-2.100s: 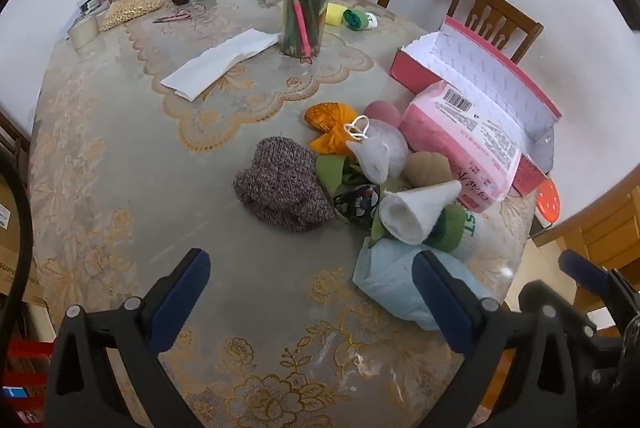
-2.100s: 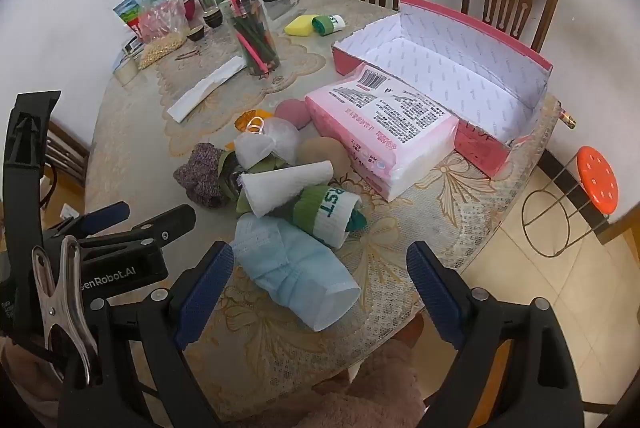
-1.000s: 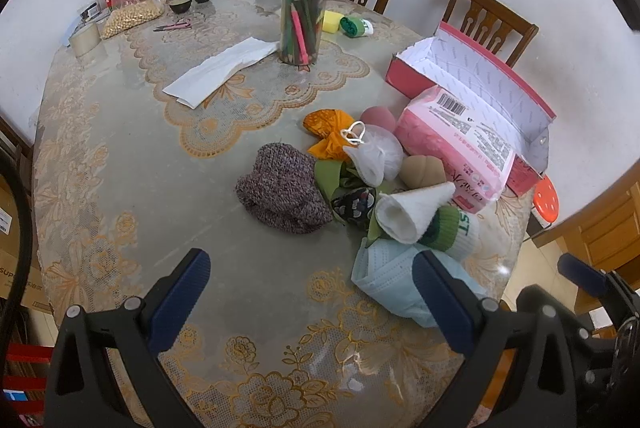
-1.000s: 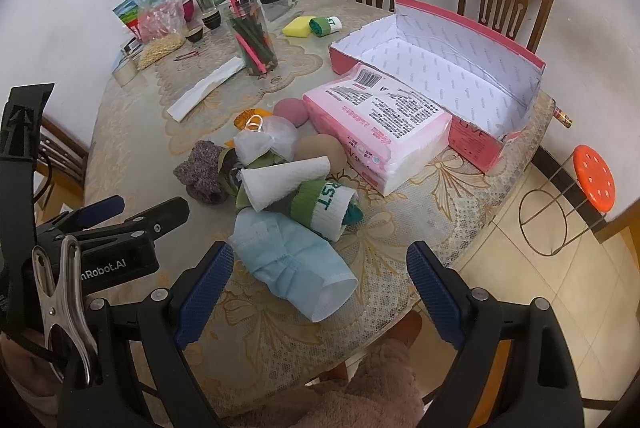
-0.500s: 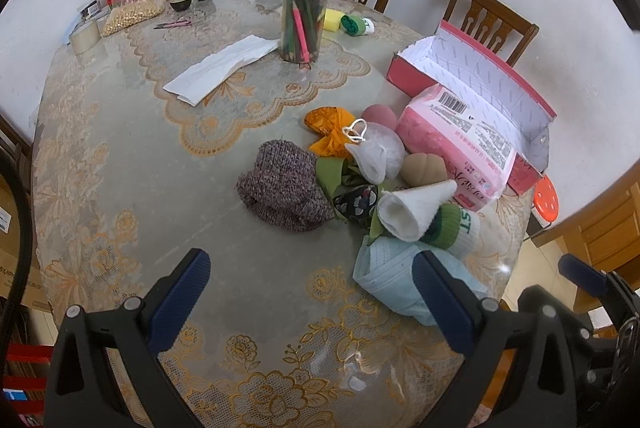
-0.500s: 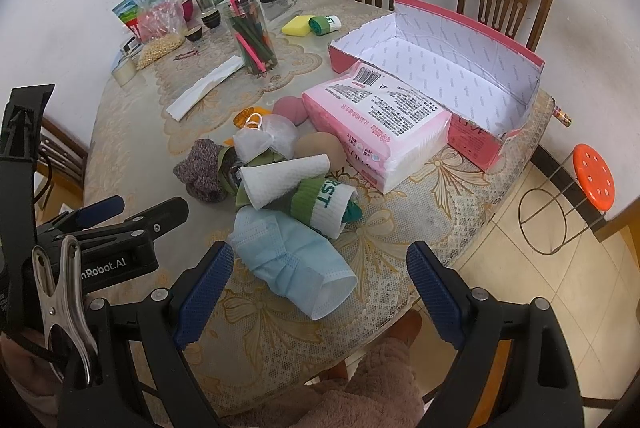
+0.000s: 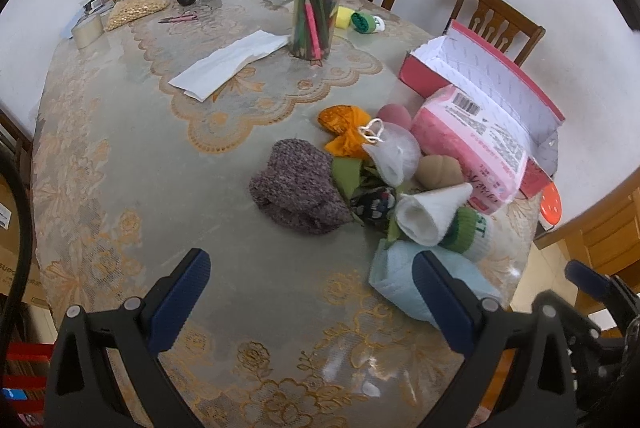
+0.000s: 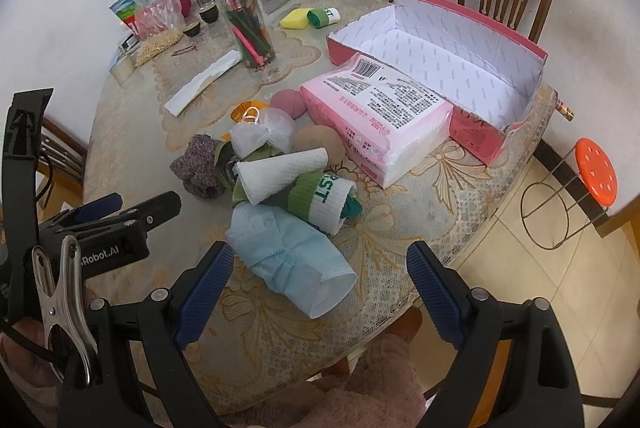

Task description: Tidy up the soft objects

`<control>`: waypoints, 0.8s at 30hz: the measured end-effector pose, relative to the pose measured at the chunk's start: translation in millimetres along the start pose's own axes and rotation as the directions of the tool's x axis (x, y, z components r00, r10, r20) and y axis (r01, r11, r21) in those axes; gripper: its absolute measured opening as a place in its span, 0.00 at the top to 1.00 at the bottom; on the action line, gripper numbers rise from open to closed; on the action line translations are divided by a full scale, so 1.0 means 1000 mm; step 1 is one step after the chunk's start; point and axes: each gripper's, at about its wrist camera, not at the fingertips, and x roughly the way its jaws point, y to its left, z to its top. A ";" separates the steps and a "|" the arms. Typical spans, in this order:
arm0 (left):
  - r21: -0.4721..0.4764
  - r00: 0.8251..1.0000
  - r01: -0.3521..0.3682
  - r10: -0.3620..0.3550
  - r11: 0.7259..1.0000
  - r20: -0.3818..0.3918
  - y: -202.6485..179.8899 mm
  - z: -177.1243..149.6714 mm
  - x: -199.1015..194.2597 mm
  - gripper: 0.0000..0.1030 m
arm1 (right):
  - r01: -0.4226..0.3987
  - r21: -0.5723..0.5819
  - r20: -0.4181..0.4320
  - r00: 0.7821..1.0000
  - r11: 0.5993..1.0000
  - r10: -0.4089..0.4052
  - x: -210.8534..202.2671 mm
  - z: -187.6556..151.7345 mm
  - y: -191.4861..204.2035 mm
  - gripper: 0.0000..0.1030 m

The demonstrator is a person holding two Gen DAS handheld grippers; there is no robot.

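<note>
- My right gripper (image 8: pixel 320 276) hangs above the near table edge (image 8: pixel 452 252), jaws spread wide and holding nothing; the left gripper (image 7: pixel 312 288) is likewise wide and empty over bare tablecloth.
- Nearest to me lies the light blue mask (image 8: pixel 288 260), close to that rim. I judge a sloppy pinch could drag it off onto the floor.
- Just behind it, the white rolled cloth (image 8: pixel 280 171) and green-banded sock (image 8: pixel 324 199) overlap; grabbing one may well tug the other along.
- The soft pile, with the purple knit piece (image 7: pixel 296 187) on its left side, is tightly bunched, so I risk lifting several things at once.
- The pink tissue pack (image 8: pixel 380 111) sits touching the pile and in front of the pink box (image 8: pixel 496 135), partly blocking the straight path there.
- The box stands open and empty near the table's right edge; a hard push might shift it outward.
- To the left there is free room; farther off, the pencil jar (image 7: pixel 316 15) stands well apart.
</note>
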 end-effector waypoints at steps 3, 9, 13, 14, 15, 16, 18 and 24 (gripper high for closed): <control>-0.006 1.000 -0.013 0.013 1.000 0.002 0.006 0.004 0.006 0.00 | 0.000 -0.007 -0.008 1.000 1.000 0.000 0.003 0.003 0.001 0.12; -0.027 1.000 -0.011 0.011 1.000 -0.003 0.017 0.017 0.024 0.00 | -0.006 -0.008 -0.028 1.000 1.000 0.006 0.014 0.005 -0.003 0.12; 0.000 1.000 -0.012 0.012 1.000 -0.007 0.017 0.027 0.036 0.02 | -0.008 0.002 -0.041 0.999 1.000 0.008 0.025 0.010 -0.008 0.20; 0.009 1.000 -0.021 0.021 1.000 -0.011 0.016 0.029 0.040 0.03 | -0.010 0.007 -0.048 0.999 1.000 0.011 0.029 0.011 -0.009 0.21; 0.015 1.000 -0.027 0.027 1.000 -0.013 0.016 0.031 0.044 0.08 | -0.013 0.009 -0.051 0.999 1.000 0.013 0.030 0.012 -0.009 0.23; 0.019 0.999 -0.033 0.034 0.999 -0.017 0.016 0.033 0.047 0.13 | -0.018 0.011 -0.057 0.998 1.000 0.019 0.034 0.014 -0.010 0.27; 0.022 0.999 -0.034 0.034 0.999 -0.032 0.017 0.036 0.055 0.16 | -0.017 0.009 -0.063 0.998 1.000 0.017 0.039 0.016 -0.010 0.32; 0.023 0.998 -0.010 0.012 1.000 -0.068 0.019 0.041 0.073 0.21 | -0.027 0.001 -0.080 0.996 1.000 0.027 0.057 0.024 -0.010 0.39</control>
